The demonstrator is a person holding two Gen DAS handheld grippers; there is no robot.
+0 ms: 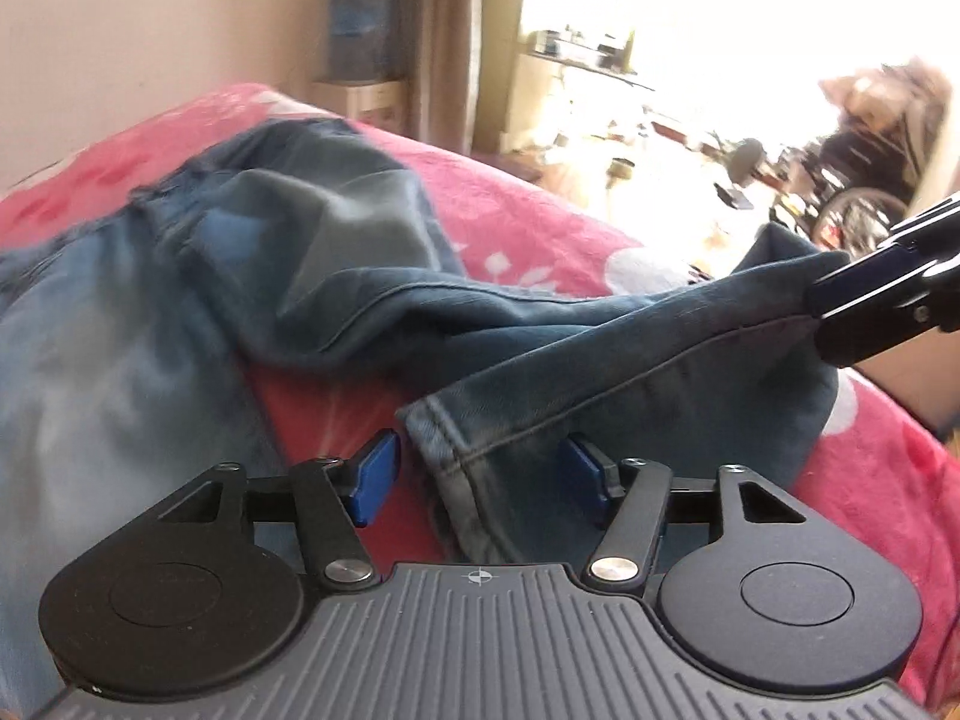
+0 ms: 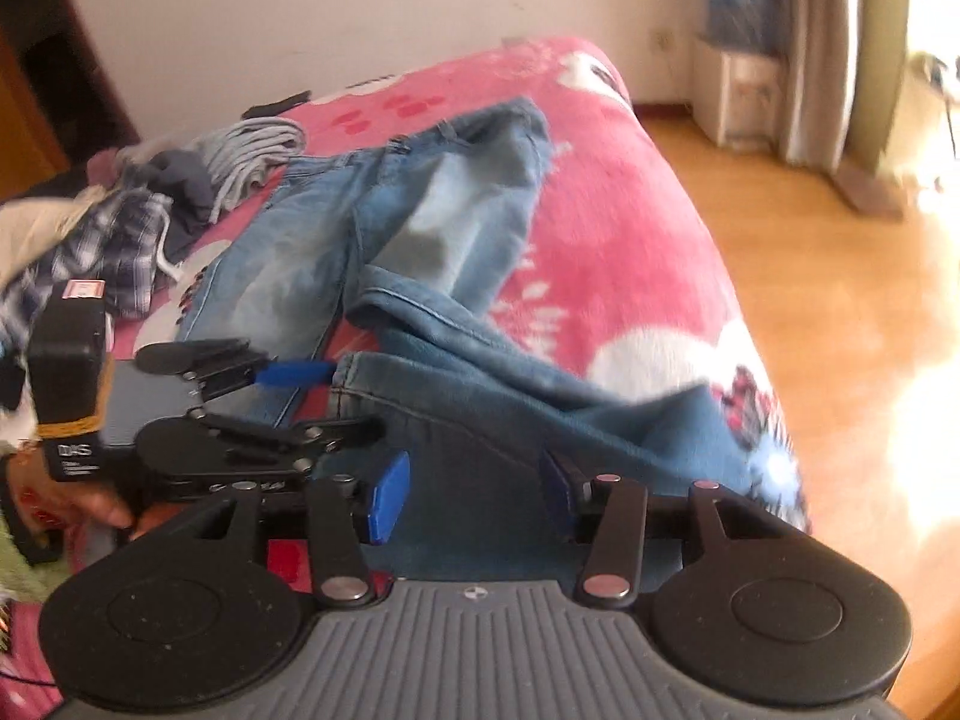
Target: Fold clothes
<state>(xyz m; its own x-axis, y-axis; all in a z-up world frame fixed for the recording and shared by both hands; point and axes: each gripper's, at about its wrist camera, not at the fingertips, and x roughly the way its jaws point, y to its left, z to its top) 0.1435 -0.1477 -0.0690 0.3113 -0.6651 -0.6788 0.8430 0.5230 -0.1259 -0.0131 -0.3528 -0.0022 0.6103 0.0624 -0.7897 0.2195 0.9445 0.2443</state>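
Note:
A pair of blue jeans (image 2: pixel 372 222) lies on a pink patterned bed cover (image 2: pixel 612 240), waist toward the far end, legs folded back toward me. In the left wrist view my left gripper (image 1: pixel 480 477) is open, its blue pads either side of a leg hem (image 1: pixel 474 450). My right gripper (image 2: pixel 474 495) is open with dark denim between its pads. From the left wrist view the right gripper (image 1: pixel 822 312) looks narrow over the jeans' leg edge (image 1: pixel 720 312). The left gripper (image 2: pixel 312 402) also shows in the right wrist view at the hem.
A pile of other clothes (image 2: pixel 138 210) lies at the bed's far left. A wooden floor (image 2: pixel 840 276) runs along the bed's right edge. A white cabinet (image 2: pixel 744 96) stands by the wall. A cluttered bright area with a wheel (image 1: pixel 852 216) is beyond the bed.

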